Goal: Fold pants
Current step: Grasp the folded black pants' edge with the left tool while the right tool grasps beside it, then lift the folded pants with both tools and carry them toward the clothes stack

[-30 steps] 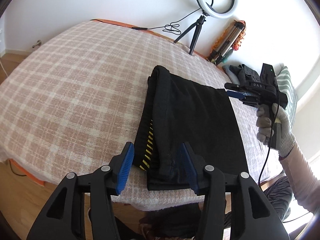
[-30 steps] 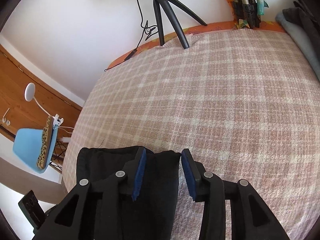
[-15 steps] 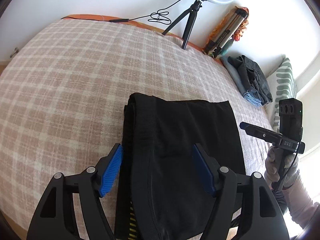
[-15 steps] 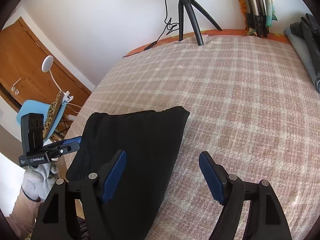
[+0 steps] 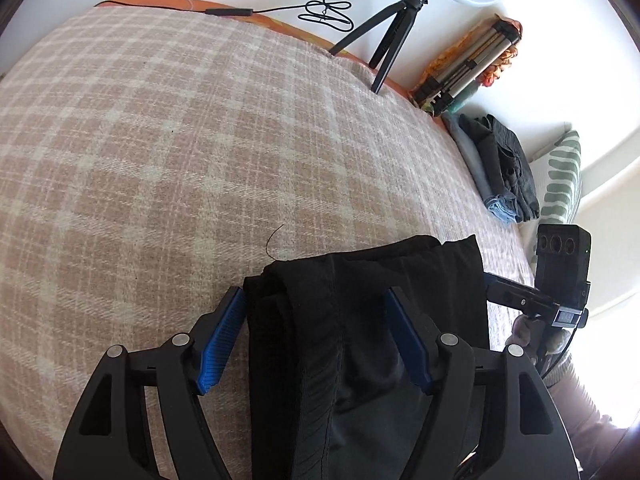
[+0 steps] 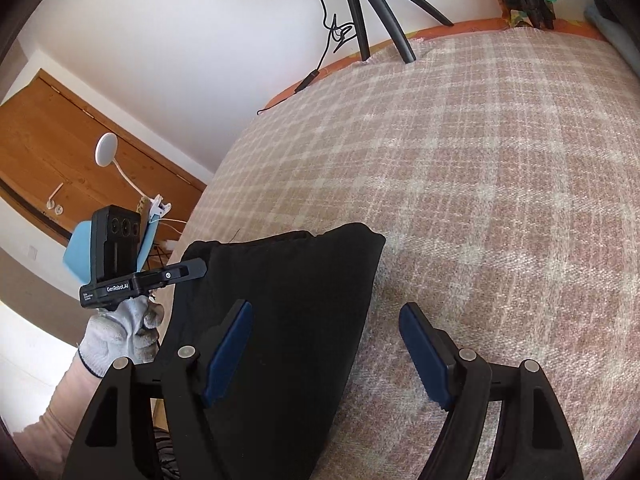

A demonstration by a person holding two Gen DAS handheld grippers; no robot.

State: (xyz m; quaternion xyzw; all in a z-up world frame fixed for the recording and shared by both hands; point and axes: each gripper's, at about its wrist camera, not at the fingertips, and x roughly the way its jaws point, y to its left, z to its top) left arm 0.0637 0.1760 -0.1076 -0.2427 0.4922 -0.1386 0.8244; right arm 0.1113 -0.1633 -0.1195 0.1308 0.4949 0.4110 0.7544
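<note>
The black pants (image 5: 360,320) lie folded in a long strip on the plaid bed cover (image 5: 180,140), near its front edge. My left gripper (image 5: 316,344) is open, its blue pads on either side of the pants' far left end, with the fabric between them. My right gripper (image 6: 328,352) is open over the pants' (image 6: 288,304) right edge, its left pad above the fabric and its right pad above the bed cover (image 6: 500,200). Each gripper shows in the other's view: the right gripper (image 5: 560,280) at the right, the left gripper (image 6: 120,256) at the left.
A ring-light tripod (image 5: 396,28) stands at the back of the bed. A stack of folded clothes (image 5: 500,168) and a striped pillow (image 5: 564,176) lie at the far right. A bundle of folded tripods (image 5: 468,68) leans by the wall. A wooden door (image 6: 60,152) is left.
Both grippers opened wide and moved forward along the pants toward their far end. The right gripper, earlier shut-narrow over the fabric, now straddles the pants' right edge.
</note>
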